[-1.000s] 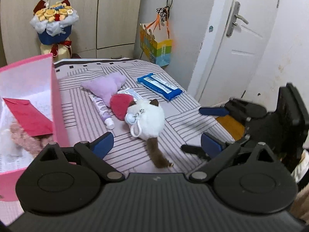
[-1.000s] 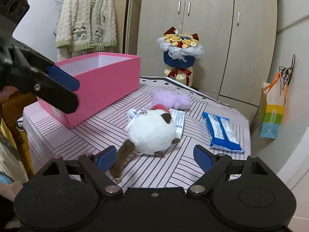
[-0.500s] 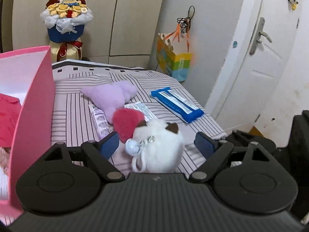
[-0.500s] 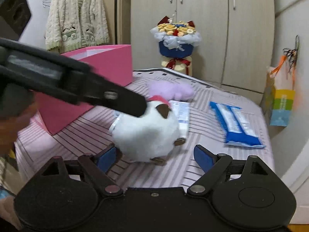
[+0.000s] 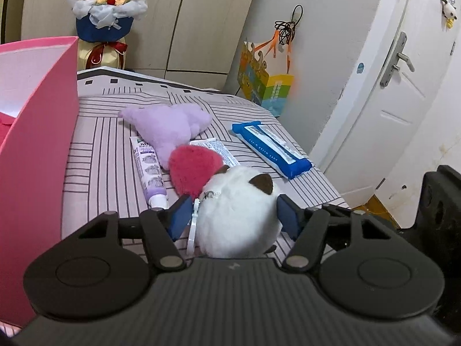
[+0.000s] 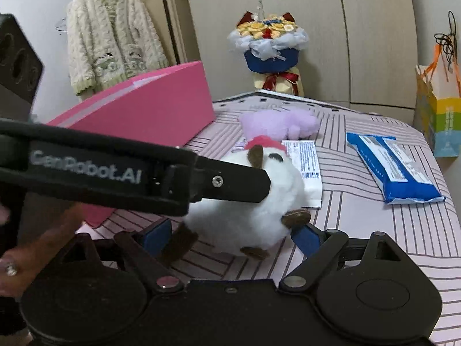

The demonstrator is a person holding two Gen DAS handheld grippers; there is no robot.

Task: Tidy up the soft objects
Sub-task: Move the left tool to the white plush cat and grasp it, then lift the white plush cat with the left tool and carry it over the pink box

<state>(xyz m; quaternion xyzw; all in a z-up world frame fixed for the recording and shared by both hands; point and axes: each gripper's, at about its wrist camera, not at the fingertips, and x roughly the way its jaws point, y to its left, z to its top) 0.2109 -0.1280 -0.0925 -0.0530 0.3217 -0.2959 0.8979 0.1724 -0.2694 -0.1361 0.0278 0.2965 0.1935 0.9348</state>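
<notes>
A white plush cat (image 5: 236, 216) with a red cap and brown ears lies on the striped bed cover; it also shows in the right wrist view (image 6: 253, 199). My left gripper (image 5: 234, 216) has closed in on its body, with a blue pad touching each side. My right gripper (image 6: 230, 235) is open, its pads on either side of the same plush near its brown tail. A purple plush (image 5: 170, 124) lies further back, also in the right wrist view (image 6: 276, 122). A pink box (image 5: 37, 132) stands at the left.
A purple tube (image 5: 148, 170), a white packet (image 6: 305, 161) and a blue wipes pack (image 5: 270, 145) lie on the bed. A bouquet (image 6: 268, 49) stands by the wardrobe. A paper bag (image 5: 265, 83) hangs at the wall. A white door (image 5: 389, 92) is at the right.
My left gripper has moved forward over the white plush and its fingers have closed in onto it. My right gripper has come closer to the plush from the other side.
</notes>
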